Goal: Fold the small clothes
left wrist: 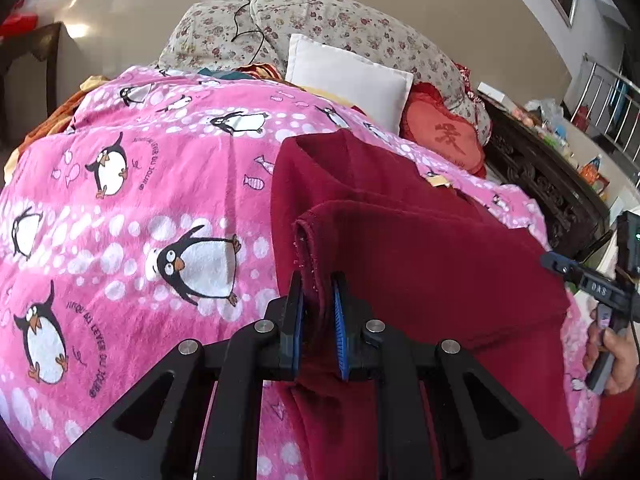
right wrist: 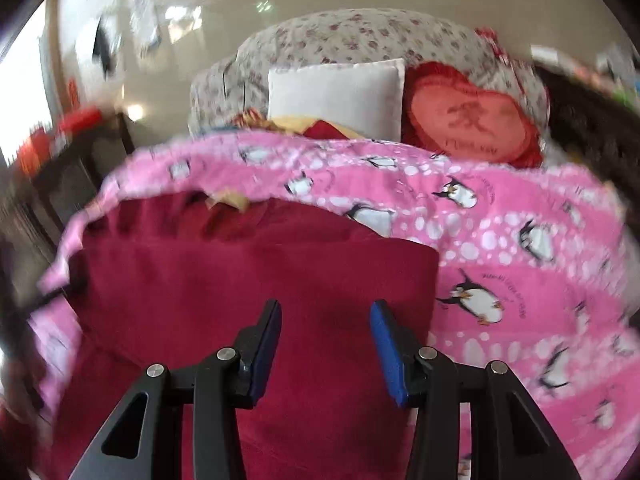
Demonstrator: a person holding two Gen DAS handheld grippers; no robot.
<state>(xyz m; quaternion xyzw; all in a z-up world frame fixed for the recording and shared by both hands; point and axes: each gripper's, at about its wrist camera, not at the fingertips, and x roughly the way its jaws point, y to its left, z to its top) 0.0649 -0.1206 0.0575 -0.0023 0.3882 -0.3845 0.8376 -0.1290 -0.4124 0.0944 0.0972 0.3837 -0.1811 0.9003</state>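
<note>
The dark red fleece garment (left wrist: 420, 248) lies on a pink fleece blanket printed with penguins (left wrist: 140, 208) spread over a bed, one edge doubled back over the rest. The left gripper (left wrist: 319, 300) pinches that folded edge, cloth bunched between its blue-padded fingers (left wrist: 339, 332). The right gripper (right wrist: 325, 332) hovers over the garment's flat part in the blurred right wrist view, fingers spread and holding nothing – in the left view it sits at the garment's far side. Beyond the blanket stand a white square cushion (left wrist: 352, 76), a red heart-shaped cushion (left wrist: 444, 140) and floral bedding (left wrist: 320, 20)
</note>
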